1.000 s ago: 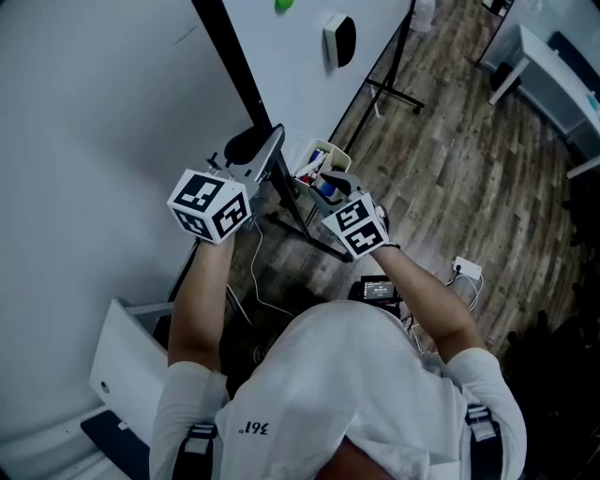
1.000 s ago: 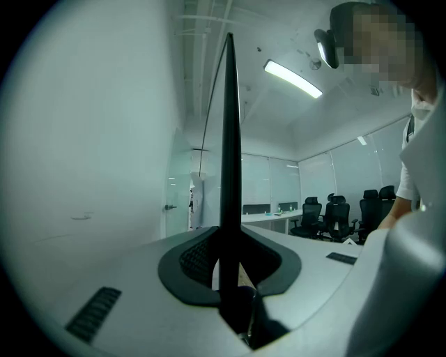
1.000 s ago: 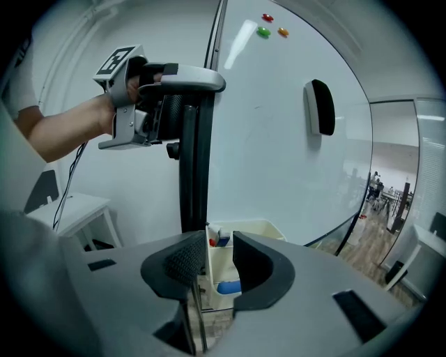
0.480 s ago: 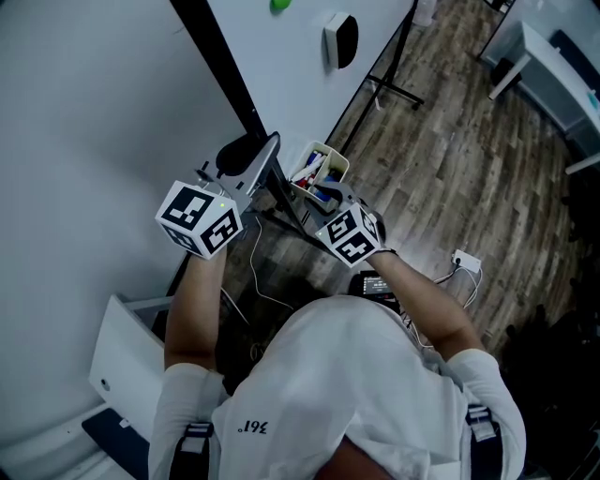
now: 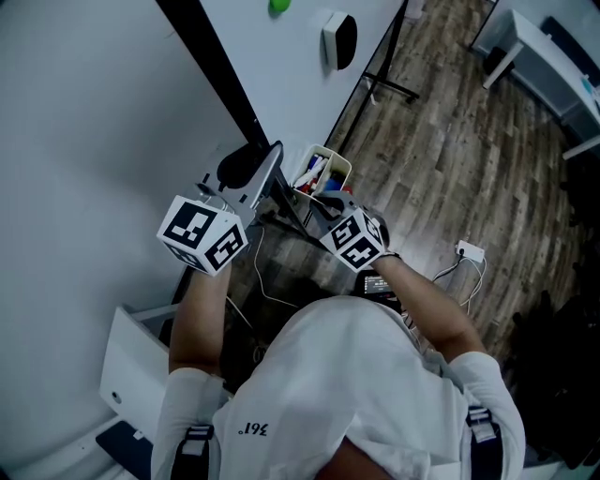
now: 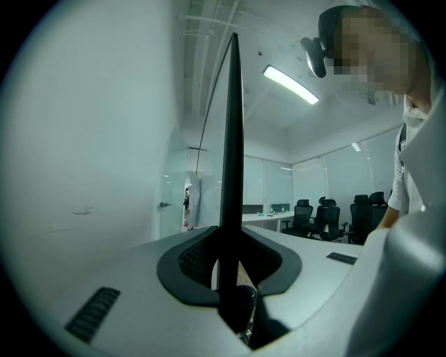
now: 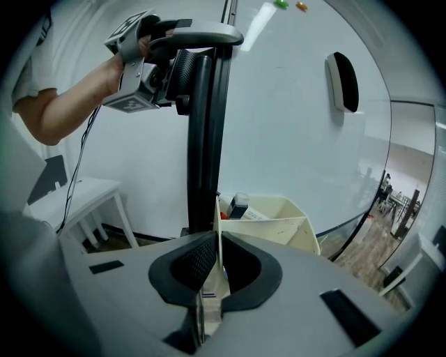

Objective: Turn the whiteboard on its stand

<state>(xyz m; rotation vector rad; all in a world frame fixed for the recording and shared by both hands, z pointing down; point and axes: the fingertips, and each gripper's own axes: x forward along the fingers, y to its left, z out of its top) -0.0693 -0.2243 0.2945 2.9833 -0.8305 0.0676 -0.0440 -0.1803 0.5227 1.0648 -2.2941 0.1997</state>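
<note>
The whiteboard [image 5: 281, 66] stands on its black stand, and its black side edge [image 5: 211, 75] runs down towards me. My left gripper [image 5: 255, 161] is shut on that edge, which shows as a thin black strip [image 6: 232, 139] between its jaws. A cream marker tray [image 5: 336, 157] hangs by the black post [image 7: 202, 139]. My right gripper [image 5: 323, 194] is at the tray [image 7: 279, 216], its jaws closing with the tray's thin wall pinched between the pads. The left gripper [image 7: 178, 63] also appears high on the post in the right gripper view.
An eraser [image 5: 337, 39] and a green magnet [image 5: 281, 5] stick to the board. The stand's foot [image 5: 394, 89] reaches out over the wood floor. A small white table [image 5: 136, 366] stands at lower left, a white desk [image 5: 544, 56] at upper right, and a socket with cable [image 5: 466, 251] lies on the floor.
In the head view both grippers have sunk slightly and the board's black edge has drifted left. Both grippers stay at the same places on the board and tray.
</note>
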